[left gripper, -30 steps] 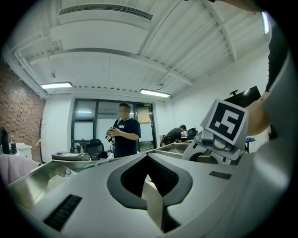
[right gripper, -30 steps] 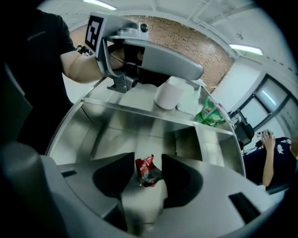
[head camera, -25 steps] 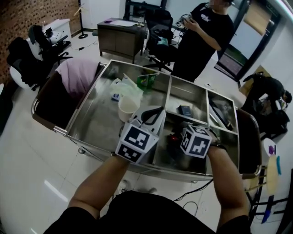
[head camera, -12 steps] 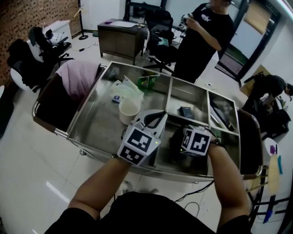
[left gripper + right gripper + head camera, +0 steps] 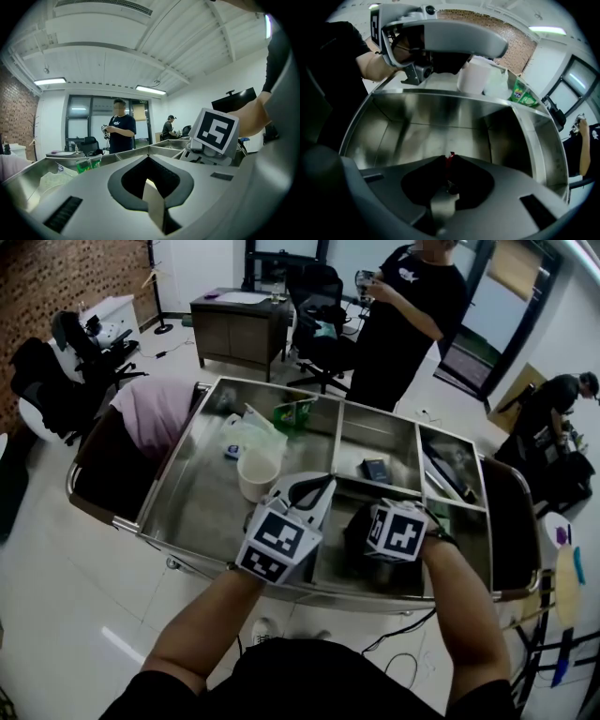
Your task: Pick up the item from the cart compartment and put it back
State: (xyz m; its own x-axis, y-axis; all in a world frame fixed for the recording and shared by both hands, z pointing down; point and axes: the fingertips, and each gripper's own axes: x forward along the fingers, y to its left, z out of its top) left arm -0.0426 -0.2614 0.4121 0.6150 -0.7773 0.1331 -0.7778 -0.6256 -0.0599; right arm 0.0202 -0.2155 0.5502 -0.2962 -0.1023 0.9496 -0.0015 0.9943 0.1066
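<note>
Right gripper view: the right gripper is closing its jaws on a thin red item at lower centre, inside the otherwise bare steel cart compartment. The pickup is underway and a lift should follow. The left gripper idles, clenched and empty. A white paper cup stands in the large compartment.

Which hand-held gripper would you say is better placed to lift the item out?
Right. The right hand-held gripper is inside the compartment, jaws closing around a small red item; the left hand-held gripper is shut, above the cart.
</note>
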